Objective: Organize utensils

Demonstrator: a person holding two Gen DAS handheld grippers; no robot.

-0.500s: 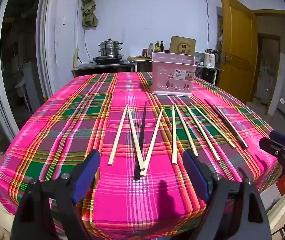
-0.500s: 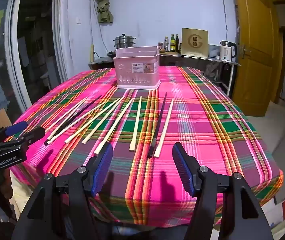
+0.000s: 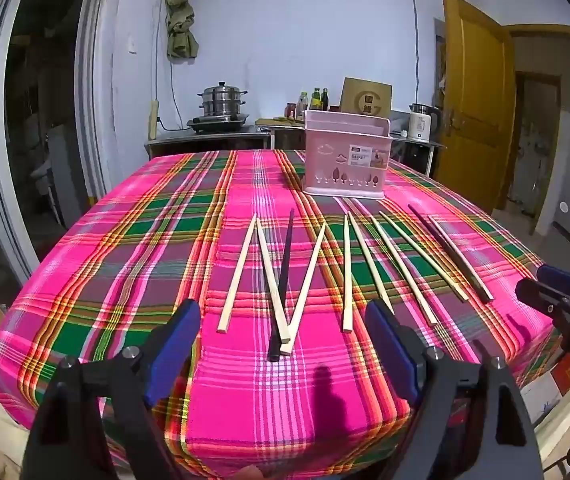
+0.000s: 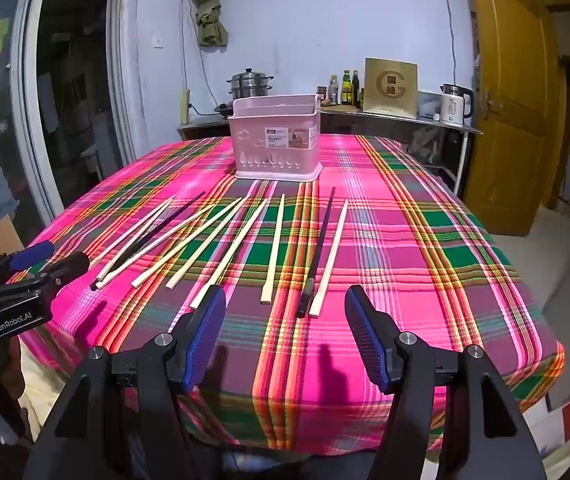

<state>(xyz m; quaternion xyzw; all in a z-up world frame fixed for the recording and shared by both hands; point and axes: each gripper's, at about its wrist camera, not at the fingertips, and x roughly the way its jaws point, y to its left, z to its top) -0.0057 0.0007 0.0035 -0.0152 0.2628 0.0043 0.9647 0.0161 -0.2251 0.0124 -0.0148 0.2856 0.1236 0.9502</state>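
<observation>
Several pale wooden chopsticks (image 3: 238, 275) (image 4: 274, 249) and two black chopsticks (image 3: 283, 282) (image 4: 317, 253) lie fanned out on the pink plaid tablecloth (image 3: 125, 264) (image 4: 425, 248). Behind them stands a pink utensil basket (image 3: 345, 158) (image 4: 276, 144). My left gripper (image 3: 285, 314) hovers open over the near ends of the left-hand sticks, nothing between its blue pads. My right gripper (image 4: 285, 300) also stands open and empty above the near ends of the right-hand sticks. Each gripper shows at the edge of the other's view (image 3: 553, 284) (image 4: 41, 260).
A counter along the far wall carries a steel steamer pot (image 3: 221, 104), bottles (image 4: 345, 88), a cardboard box (image 4: 391, 86) and a white kettle (image 4: 455, 108). A yellow door (image 3: 477, 92) stands open at the right. The table's front edge (image 4: 325, 432) lies just under my grippers.
</observation>
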